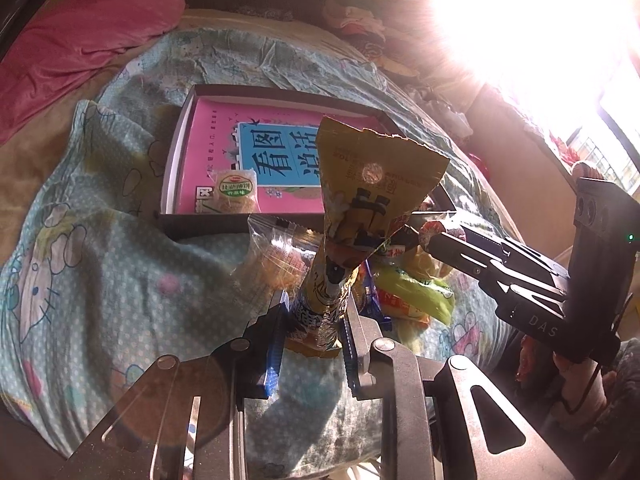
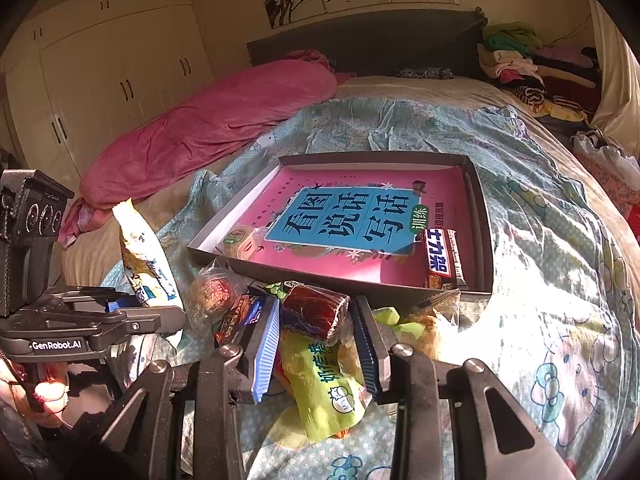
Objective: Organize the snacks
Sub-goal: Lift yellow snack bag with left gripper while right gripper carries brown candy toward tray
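Note:
My left gripper point(image 1: 316, 316) is shut on a yellow snack packet point(image 1: 360, 184) and holds it upright above the snack pile; the packet also shows in the right wrist view point(image 2: 146, 260). My right gripper point(image 2: 316, 320) is shut on a dark red wrapped snack point(image 2: 314, 312) at the top of the pile point(image 2: 328, 376); its arm shows in the left wrist view point(image 1: 500, 268). The shallow dark box point(image 2: 478, 200) with a pink book inside holds a round biscuit pack point(image 2: 240, 240) and a chocolate bar point(image 2: 444, 258).
The pile lies on a teal cartoon-print blanket point(image 2: 560, 280) on a bed. A pink quilt point(image 2: 212, 120) lies at the back left. Folded clothes point(image 2: 520, 64) are stacked at the far right. Strong sun glare point(image 1: 540, 12) washes out the left wrist view's upper right.

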`<state>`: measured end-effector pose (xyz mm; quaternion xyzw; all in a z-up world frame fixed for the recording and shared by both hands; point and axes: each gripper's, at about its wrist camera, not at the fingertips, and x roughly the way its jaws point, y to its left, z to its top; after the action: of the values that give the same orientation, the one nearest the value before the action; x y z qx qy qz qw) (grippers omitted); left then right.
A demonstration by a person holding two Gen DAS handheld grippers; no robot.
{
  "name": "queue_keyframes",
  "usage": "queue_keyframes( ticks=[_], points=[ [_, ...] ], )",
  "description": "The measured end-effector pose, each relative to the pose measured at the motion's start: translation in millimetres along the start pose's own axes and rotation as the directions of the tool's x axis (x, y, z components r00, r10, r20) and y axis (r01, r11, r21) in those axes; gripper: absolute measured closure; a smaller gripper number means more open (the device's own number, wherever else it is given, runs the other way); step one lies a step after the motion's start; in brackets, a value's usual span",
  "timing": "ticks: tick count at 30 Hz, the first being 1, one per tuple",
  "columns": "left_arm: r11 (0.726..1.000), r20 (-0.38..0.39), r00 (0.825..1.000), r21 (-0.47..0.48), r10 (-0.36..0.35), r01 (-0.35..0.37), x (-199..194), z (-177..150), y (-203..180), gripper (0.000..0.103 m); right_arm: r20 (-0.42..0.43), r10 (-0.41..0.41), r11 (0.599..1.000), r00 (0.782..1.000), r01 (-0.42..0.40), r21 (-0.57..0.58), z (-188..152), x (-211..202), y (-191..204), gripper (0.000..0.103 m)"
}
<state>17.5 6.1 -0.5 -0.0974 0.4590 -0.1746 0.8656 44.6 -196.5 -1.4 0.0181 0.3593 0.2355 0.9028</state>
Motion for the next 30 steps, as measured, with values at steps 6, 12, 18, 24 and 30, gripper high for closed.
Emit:
queue_keyframes(
  ticks=[6,12,18,24,30],
  points=[
    [1.000,0.025,1.000,-0.006,0.011,-0.011,-6.2,8.7,0.7,0.077,0.017,0.000,1.000,1.000,0.000,0.011,4.6,-3.2,-3.0,0.066],
    [1.000,0.037,0.999,-0.014,0.019,-0.019,-7.1,15.2,1.7,0.077,0.032,-0.010,1.000,0.999,0.010,0.016,7.7,-6.1,-7.2,0.066],
    [1.000,0.043,0.999,-0.024,0.020,-0.019,-5.3,21.7,2.5,0.077,0.041,-0.022,1.000,0.999,0.022,0.019,10.2,-7.3,-11.0,0.066],
    [0.999,0.059,0.998,-0.033,0.020,-0.018,-4.3,31.3,3.0,0.077,0.053,-0.036,0.999,0.998,0.035,0.019,12.0,-9.5,-13.9,0.066],
    [0.999,0.064,0.998,-0.044,0.020,-0.017,1.5,38.5,2.7,0.077,0.065,-0.052,0.999,0.997,0.051,0.019,15.8,-9.4,-17.7,0.066]
  ],
)
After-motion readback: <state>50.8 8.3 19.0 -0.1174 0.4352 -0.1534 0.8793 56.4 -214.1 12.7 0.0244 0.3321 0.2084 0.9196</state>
